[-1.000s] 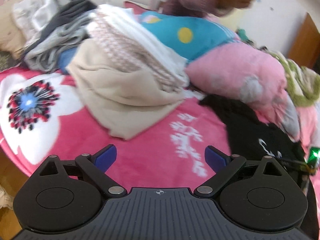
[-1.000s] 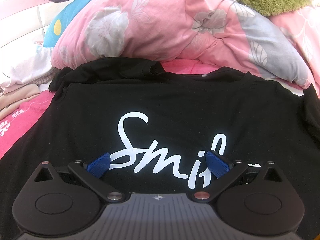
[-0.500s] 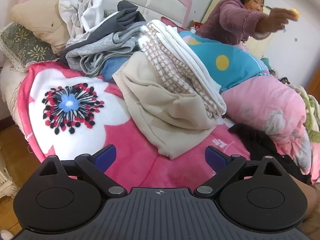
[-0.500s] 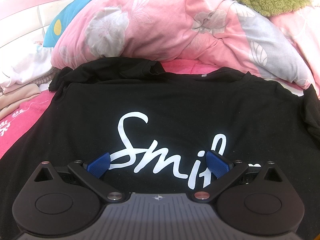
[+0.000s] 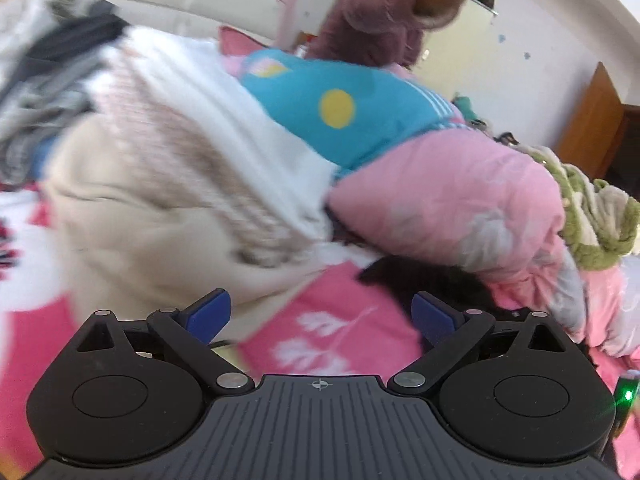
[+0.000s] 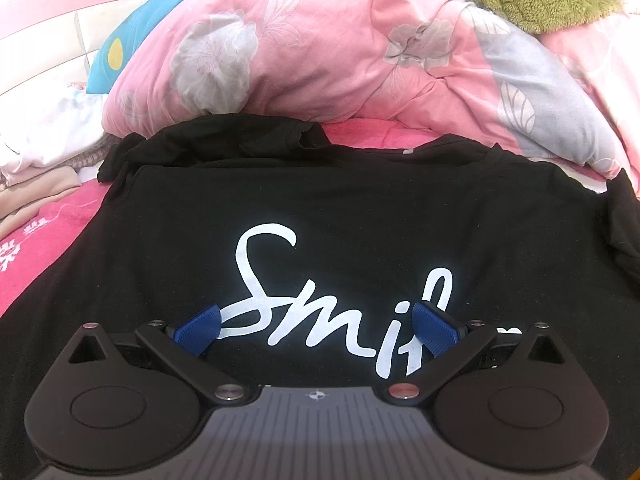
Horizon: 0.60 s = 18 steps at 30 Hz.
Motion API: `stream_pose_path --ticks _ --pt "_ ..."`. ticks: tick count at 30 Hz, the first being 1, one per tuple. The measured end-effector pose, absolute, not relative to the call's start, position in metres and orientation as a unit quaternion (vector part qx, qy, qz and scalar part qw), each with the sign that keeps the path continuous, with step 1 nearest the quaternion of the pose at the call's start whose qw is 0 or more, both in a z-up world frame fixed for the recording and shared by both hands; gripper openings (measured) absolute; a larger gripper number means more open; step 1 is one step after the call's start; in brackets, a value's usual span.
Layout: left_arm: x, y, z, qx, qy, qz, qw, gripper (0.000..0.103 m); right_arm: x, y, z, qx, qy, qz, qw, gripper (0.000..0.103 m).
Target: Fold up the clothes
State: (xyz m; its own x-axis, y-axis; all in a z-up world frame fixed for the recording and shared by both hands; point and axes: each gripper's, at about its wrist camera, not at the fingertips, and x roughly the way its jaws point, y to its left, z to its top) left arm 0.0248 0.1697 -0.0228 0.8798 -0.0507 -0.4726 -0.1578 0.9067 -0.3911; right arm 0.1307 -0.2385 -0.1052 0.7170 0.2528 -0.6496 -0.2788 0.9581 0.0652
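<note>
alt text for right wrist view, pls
A black T-shirt with white script lettering lies spread flat on a pink bedspread, filling the view. The right tongs sit open just above its print, holding nothing. A pink floral quilt is bunched behind the collar.

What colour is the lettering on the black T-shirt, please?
White lettering on the black T-shirt, clearest in the right wrist view.

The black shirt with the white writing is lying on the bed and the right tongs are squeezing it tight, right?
Not quite. The black shirt does lie spread on the bed, but the right tongs are open above it, not squeezing it. The right wrist view shows their blue tips wide apart over the white writing.
</note>
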Motion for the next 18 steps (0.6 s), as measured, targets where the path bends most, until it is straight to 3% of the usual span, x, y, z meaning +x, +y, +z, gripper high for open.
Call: stream_pose_path --ticks 10,18 --pt "0.106 0.129 -0.058 -0.227 0.266 0.033 0.936 0.098 0.131 -0.238 -0.105 -0.018 0.347 0.143 0.927 0.103" --pt "0.112 0.102 -0.081 -0.176 0.298 0.023 0.938 0.100 0.129 -0.238 -0.106 -0.018 0.343 0.143 0.928 0.103"
